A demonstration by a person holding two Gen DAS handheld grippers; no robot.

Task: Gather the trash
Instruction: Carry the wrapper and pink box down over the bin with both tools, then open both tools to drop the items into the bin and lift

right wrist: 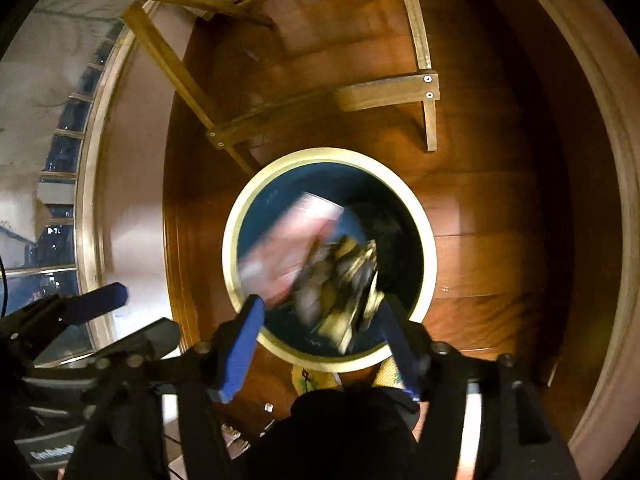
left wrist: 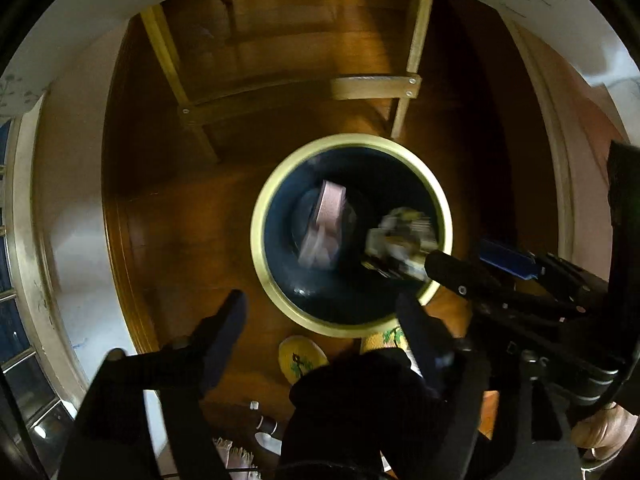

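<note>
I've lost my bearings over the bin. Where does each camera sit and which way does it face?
Left wrist: on the left gripper, facing down into the bin; right gripper at the right.
Right wrist: on the right gripper, facing down at the bin; left gripper at the left.
Shared: bin, pink packet, crumpled wrapper, slippers.

We read the floor (right wrist: pixel 500 240) as varnished wood planks, glossy with warm glare. Bin (right wrist: pixel 430 264): smooth, plastic-looking, dark blue inside with a sheen, pale matt rim. Pink packet (right wrist: pixel 288 248) looks like printed paper or film, blurred. Crumpled wrapper (right wrist: pixel 344 280) looks crinkled, shiny in spots. Chair frame (right wrist: pixel 388 92): pale bare-looking wood, metal screws. Right gripper (right wrist: pixel 320 320): matt black parts, blue pads (right wrist: pixel 240 356) look rubbery. Slippers (left wrist: pixel 300 360): yellow knit cloth.
</note>
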